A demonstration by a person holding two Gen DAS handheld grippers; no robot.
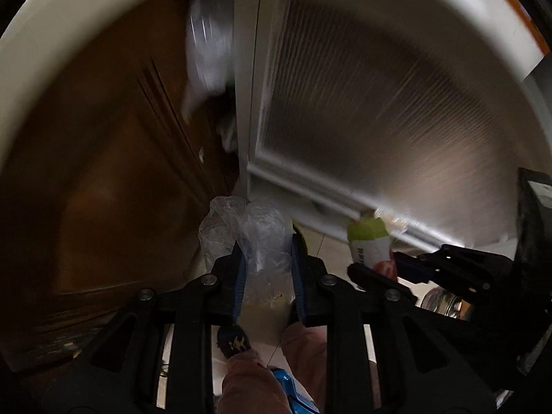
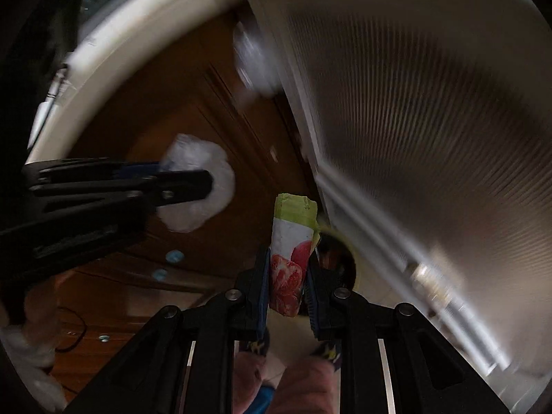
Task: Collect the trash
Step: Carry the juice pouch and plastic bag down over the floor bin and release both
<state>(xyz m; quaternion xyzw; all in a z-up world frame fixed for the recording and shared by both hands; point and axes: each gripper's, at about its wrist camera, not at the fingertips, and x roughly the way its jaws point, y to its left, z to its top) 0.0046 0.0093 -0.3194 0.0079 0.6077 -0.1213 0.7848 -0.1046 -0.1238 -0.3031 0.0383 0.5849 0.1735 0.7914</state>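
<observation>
While underfoot, ribbed door (image 1: 379, 103) ahead.

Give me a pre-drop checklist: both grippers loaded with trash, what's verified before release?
1. Left gripper grips the clear plastic bag between its pads: ok.
2. Right gripper grips the green and white carton: ok; its lower part sits between the pads.
3. Both loads kept apart: ok; in the right wrist view the bag hangs well left of the carton.
4. Bin in view under either load: cannot tell; a dark round opening shows behind the carton, too blurred to name.
5. Person's feet out of the drop path: not ok; they show just below both grippers.
6. View sharp enough to aim: not ok; background smeared.
</observation>
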